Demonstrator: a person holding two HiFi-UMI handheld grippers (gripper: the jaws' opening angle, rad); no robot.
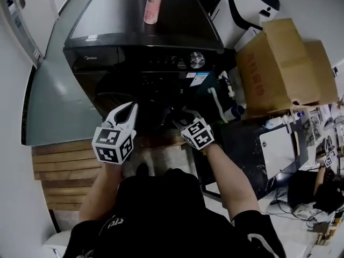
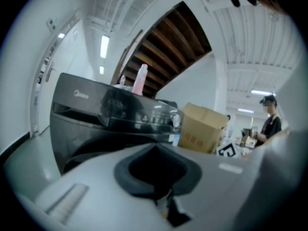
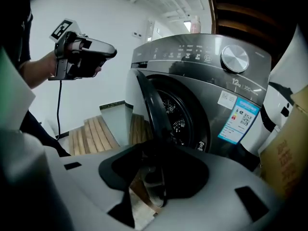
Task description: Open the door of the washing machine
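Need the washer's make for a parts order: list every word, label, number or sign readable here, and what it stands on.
"Midea": washing machine, upper left of its front, faint.
"12": control panel, below the knob; the letters after it are too small.
Blue sticker: a QR code; its print is too small.
Cardboard box: red print, too blurred.
Icons along the control panel: too small.

Black short-sleeved shirt [image 1: 161, 208]; white, marker-cubed left gripper [image 1: 132, 107]
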